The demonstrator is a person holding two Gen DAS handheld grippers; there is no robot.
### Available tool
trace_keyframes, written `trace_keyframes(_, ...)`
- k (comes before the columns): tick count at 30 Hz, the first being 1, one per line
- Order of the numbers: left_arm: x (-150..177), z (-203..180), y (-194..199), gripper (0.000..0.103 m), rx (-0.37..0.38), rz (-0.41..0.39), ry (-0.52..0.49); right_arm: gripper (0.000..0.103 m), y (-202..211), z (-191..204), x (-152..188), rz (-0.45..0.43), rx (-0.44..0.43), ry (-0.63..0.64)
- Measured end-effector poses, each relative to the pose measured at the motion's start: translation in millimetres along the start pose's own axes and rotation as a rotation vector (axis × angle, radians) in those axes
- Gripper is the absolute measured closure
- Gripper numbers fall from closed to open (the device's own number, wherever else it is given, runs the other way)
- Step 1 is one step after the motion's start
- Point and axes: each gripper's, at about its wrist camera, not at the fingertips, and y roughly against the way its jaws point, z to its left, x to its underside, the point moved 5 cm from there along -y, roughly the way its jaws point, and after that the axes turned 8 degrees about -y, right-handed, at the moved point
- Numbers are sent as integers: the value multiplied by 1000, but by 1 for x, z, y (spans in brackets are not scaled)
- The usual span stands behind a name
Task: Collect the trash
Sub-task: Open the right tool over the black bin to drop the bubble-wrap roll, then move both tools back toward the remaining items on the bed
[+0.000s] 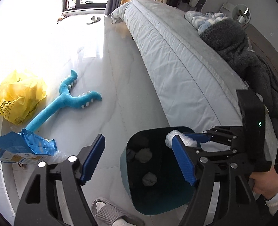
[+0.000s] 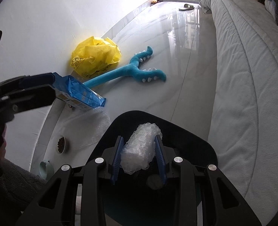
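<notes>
A dark teal trash bin (image 1: 127, 162) stands on the floor beside the bed, with several crumpled grey wads inside. My right gripper (image 2: 139, 150) is shut on a roll of clear bubble wrap (image 2: 140, 146) and holds it over the bin's opening (image 2: 204, 150). It also shows in the left wrist view (image 1: 188, 141), with the bubble wrap (image 1: 170, 139) between its blue pads. My left gripper (image 1: 139, 162) is open and empty above the bin's left rim. A blue snack bag (image 1: 22, 148) and a yellow plastic bag (image 1: 20, 98) lie by the wall.
A blue plush toy (image 1: 67, 99) lies on the tiled floor. The bed (image 1: 176, 66) runs along the right. A pet food bowl (image 2: 61, 144) and a pale green bowl (image 2: 45, 168) sit by the wall. A slippered foot (image 1: 110, 212) is near the bin.
</notes>
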Motion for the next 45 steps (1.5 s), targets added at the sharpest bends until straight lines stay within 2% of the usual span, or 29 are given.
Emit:
trace_keyframes(9,-17,-2,22,35,4,-99,4,64,-14,-6,7,54,50,7)
trace_keyframes(15,-34,-14,38,37,-5,-170,-7,52,-11,-5,11,71,78,21)
trace_keyframes(19,-44,-25,48,37,-2,-217,-25,51,-1,-5,10,53,79,25)
trace_keyframes(26,-63,-48,64,37,4,-305,-51,50,37,-11,3,-35,51,9)
trace_keyframes(34,-83,-90,73,35,-4,-376,-111,42,96,-25,-7,-191,-12,-22)
trace_keyframes(37,-90,-107,72,31,8,-389,-124,38,117,-37,-9,-245,-12,-29)
trace_keyframes(45,-101,-151,63,22,33,-428,-173,35,160,-82,-3,-333,31,-82)
